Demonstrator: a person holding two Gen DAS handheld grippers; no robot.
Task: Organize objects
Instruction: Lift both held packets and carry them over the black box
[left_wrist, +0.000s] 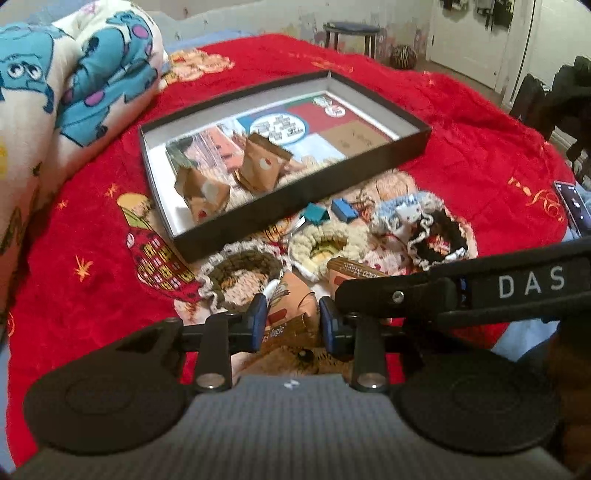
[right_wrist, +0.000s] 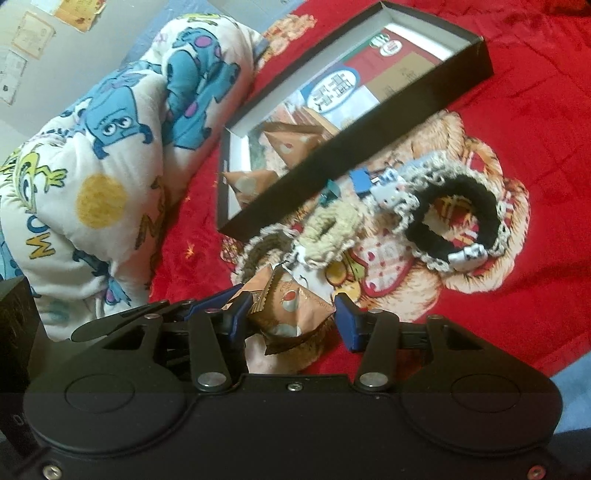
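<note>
Two snack packets already lie in the black box; a third sits between your hand-held grippers on the red bedspread.

Your left hand-held gripper is partly open with its blue pads either side of the orange packet; whether they press on it you cannot tell from either view. Your right hand-held gripper stands wider around the same packet, its left pad at the crimped edge and its right pad apart from the wrapper. The box lies ahead and up-left of both, its long side running across your reach, so the left hand looks nearer.
</note>
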